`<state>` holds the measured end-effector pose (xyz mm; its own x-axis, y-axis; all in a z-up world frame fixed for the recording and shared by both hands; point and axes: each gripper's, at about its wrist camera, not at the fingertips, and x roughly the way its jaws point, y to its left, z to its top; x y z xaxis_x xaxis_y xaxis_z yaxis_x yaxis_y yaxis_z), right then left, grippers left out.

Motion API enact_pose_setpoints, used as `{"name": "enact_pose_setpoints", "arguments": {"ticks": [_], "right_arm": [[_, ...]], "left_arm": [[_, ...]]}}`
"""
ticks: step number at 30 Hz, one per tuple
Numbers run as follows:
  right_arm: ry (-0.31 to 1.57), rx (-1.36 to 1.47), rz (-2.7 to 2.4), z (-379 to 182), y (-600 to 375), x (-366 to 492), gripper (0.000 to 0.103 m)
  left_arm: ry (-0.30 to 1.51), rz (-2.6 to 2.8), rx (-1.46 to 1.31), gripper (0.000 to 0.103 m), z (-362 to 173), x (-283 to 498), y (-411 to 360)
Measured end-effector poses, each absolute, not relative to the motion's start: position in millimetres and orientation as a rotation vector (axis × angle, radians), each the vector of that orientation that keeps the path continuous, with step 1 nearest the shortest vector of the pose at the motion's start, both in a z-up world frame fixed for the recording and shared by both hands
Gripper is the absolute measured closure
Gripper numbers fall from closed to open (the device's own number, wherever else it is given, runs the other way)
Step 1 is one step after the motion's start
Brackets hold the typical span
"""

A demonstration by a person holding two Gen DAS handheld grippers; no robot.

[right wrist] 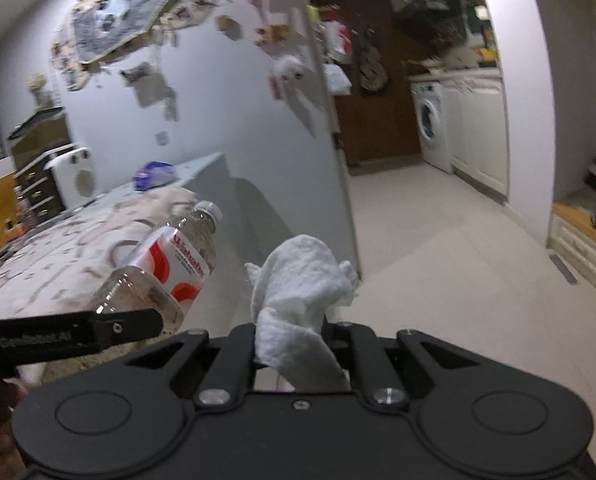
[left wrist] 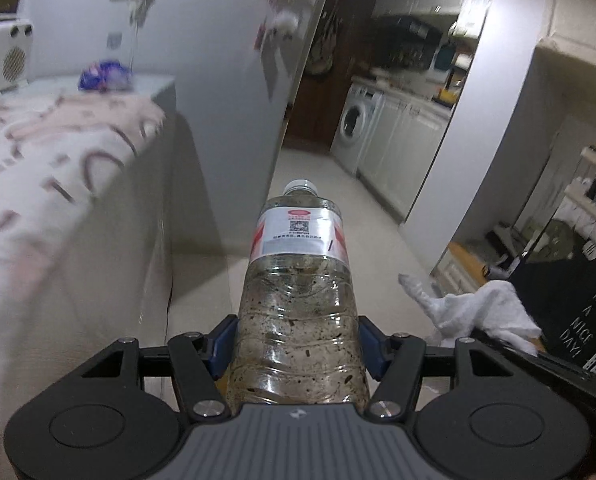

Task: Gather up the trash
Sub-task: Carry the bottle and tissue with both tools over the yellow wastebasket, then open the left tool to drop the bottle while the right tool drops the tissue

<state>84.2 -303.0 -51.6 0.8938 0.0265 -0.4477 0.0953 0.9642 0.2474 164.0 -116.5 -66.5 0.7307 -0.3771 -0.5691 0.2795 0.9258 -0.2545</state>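
My left gripper (left wrist: 295,340) is shut on a clear plastic bottle (left wrist: 298,280) with a red-and-white label and dirty dregs inside, its white cap pointing forward. The bottle also shows in the right wrist view (right wrist: 165,264), held in the air at the left. My right gripper (right wrist: 293,332) is shut on a crumpled white paper towel (right wrist: 302,284), which sticks up between the fingers. The towel also shows in the left wrist view (left wrist: 478,308), at the right. Both grippers are carried above the floor, side by side.
A table with a patterned pink cloth (left wrist: 49,152) is to the left, with a blue bag (left wrist: 105,76) and a white heater (left wrist: 9,56) on it. A grey fridge wall (left wrist: 225,80) stands ahead. A pale tiled floor (right wrist: 438,260) leads to a washing machine (right wrist: 432,124). A black bin (left wrist: 578,312) is at right.
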Motion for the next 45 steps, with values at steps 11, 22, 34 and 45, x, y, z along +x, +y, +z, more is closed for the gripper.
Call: {"name": "enact_pose_setpoints", "arguments": {"ticks": [11, 22, 34, 45], "right_arm": [[0.583, 0.475, -0.089, -157.5, -339.4, 182.7, 0.093], [0.735, 0.636, -0.117, -273.8, -355.1, 256.1, 0.093], [0.909, 0.500, -0.093, -313.6, -343.5, 311.3, 0.093], [0.999, 0.466, -0.072, -334.3, -329.6, 358.9, 0.093]], "left_arm": [[0.844, -0.290, -0.147, 0.041, -163.8, 280.3, -145.9], [1.132, -0.226, -0.124, 0.041, -296.9, 371.6, -160.0], [1.442, -0.318, -0.190, 0.040, -417.8, 420.3, -167.0], [1.517, -0.357, -0.232, 0.010, -458.1, 428.2, -166.4]]}}
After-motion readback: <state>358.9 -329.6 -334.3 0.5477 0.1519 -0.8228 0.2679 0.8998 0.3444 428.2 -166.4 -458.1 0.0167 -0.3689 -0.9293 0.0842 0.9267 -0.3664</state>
